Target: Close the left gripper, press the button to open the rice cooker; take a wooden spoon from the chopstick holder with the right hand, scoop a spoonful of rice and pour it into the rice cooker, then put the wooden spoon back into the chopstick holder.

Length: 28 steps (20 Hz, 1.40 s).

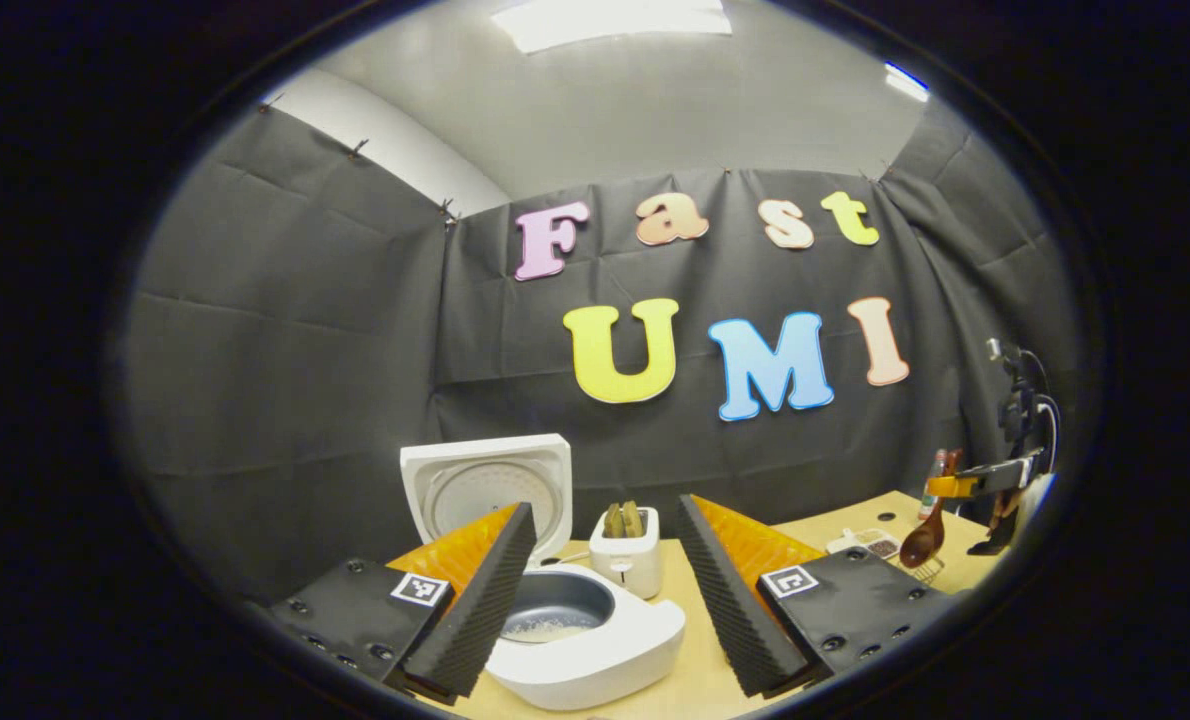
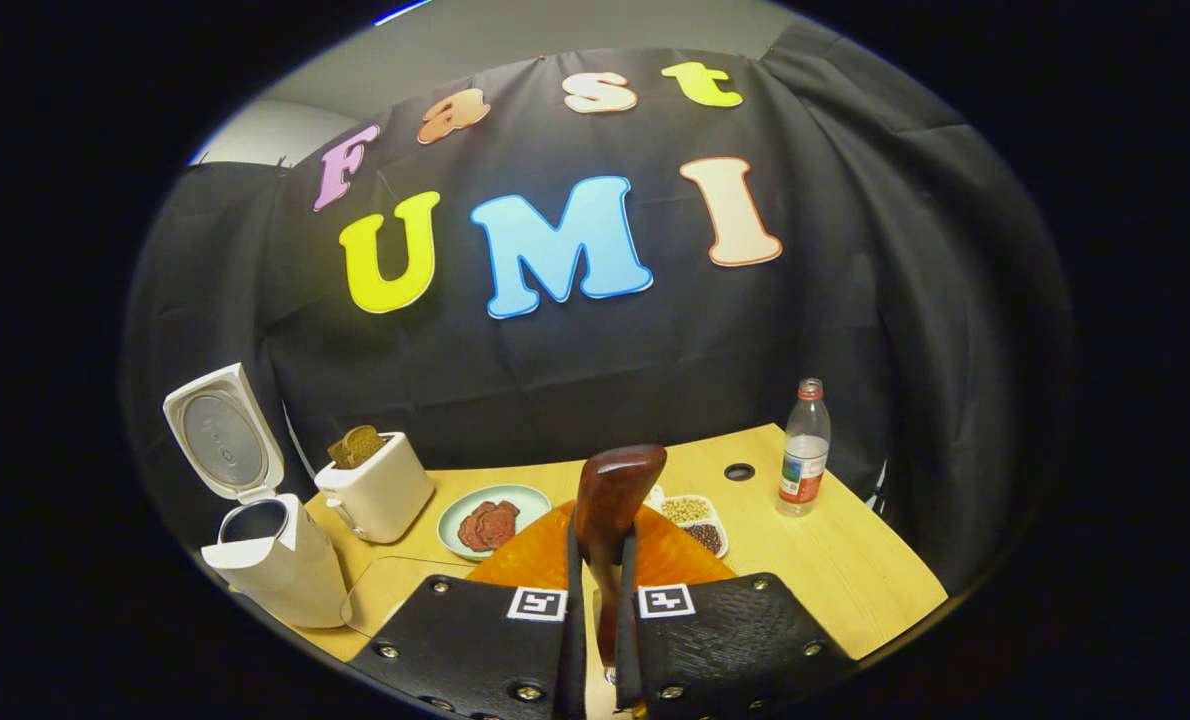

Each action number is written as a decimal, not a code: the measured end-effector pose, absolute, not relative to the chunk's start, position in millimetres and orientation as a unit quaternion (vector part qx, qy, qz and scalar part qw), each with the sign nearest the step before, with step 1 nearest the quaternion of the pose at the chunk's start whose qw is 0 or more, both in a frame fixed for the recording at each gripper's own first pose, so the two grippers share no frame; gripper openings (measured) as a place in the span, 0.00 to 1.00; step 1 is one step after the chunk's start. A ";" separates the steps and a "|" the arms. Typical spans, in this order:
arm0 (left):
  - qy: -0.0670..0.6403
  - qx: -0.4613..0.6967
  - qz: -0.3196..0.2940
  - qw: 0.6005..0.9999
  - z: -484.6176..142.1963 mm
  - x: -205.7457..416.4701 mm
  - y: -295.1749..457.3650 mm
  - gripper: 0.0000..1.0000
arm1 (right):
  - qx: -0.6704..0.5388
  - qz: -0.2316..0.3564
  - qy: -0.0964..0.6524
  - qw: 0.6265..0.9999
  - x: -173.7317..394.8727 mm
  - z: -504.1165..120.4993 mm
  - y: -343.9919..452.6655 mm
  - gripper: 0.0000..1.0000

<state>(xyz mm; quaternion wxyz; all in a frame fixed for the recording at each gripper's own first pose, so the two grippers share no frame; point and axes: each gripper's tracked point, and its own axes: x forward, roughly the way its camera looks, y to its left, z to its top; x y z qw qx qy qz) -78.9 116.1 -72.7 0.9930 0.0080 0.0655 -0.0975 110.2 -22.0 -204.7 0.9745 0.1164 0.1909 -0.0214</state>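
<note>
The white rice cooker (image 1: 595, 650) stands open with its lid (image 1: 485, 485) upright; a little rice lies in the grey pot (image 1: 555, 605). My left gripper (image 1: 605, 510) hangs open just above and in front of the cooker, holding nothing. At the far right of the left gripper view my right gripper (image 1: 985, 480) holds the wooden spoon (image 1: 923, 540), bowl hanging down over the table's right side. In the right gripper view that gripper (image 2: 600, 545) is shut on the spoon (image 2: 615, 490), whose bowl sticks out past the fingertips. The cooker (image 2: 275, 565) sits far to its left.
A white toaster (image 2: 375, 490) with bread stands behind the cooker. A plate of reddish slices (image 2: 490, 520), a divided dish of beans (image 2: 695, 520) and a water bottle (image 2: 803, 450) sit on the wooden table (image 2: 855, 570). A wire rack (image 1: 920, 570) lies under the spoon.
</note>
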 end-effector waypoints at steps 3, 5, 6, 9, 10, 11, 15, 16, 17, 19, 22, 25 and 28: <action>0.067 0.012 -0.096 0.993 -73.0 -80.4 114.4 0.98 | 0.125 -0.030 0.203 0.971 107.5 -221.6 -28.9 0.12; 0.068 0.013 -0.095 0.993 -73.1 -83.0 113.8 0.98 | 0.132 -0.039 0.202 0.970 107.1 -225.1 -35.3 0.12; 0.068 0.013 -0.094 0.993 -72.9 -83.6 113.3 0.98 | 0.132 -0.043 0.208 0.968 105.2 -231.3 -37.1 0.13; 0.067 0.013 -0.092 0.993 -71.2 -86.6 113.8 0.98 | 0.139 -0.044 0.233 0.962 98.5 -250.5 -38.1 0.14; 0.067 0.013 -0.092 0.993 -70.6 -87.9 114.3 0.98 | 0.147 -0.042 0.232 0.960 97.0 -252.3 -36.8 0.17; 0.066 0.014 -0.091 0.994 -70.4 -88.6 114.7 0.98 | 0.153 -0.047 0.233 0.959 94.9 -251.9 -38.5 0.18; 0.066 0.012 -0.090 0.994 -68.3 -92.3 116.2 0.98 | 0.148 -0.061 0.212 0.964 92.4 -237.3 -53.7 0.49; 0.065 0.010 -0.090 0.994 -68.5 -92.5 116.0 0.98 | 0.138 -0.070 0.203 0.967 92.9 -230.1 -61.0 0.66; 0.065 0.008 -0.090 0.994 -68.5 -93.0 116.5 0.98 | 0.125 -0.084 0.194 0.969 93.5 -224.4 -67.2 0.82; 0.063 0.008 -0.088 0.994 -67.8 -92.4 118.1 0.98 | 0.103 -0.096 0.173 0.975 88.3 -203.2 -79.3 0.99; 0.062 0.010 -0.081 0.995 -67.5 -85.5 123.2 0.91 | 0.074 -0.103 0.146 0.981 83.9 -172.8 -86.7 0.98; 0.063 0.011 -0.066 0.996 -63.7 -68.8 133.2 1.00 | 0.063 -0.103 0.120 0.986 78.6 -141.4 -89.5 0.98; 0.063 0.011 -0.043 0.997 -58.6 -41.1 148.8 1.00 | 0.059 -0.104 0.103 0.988 69.9 -120.5 -92.2 0.99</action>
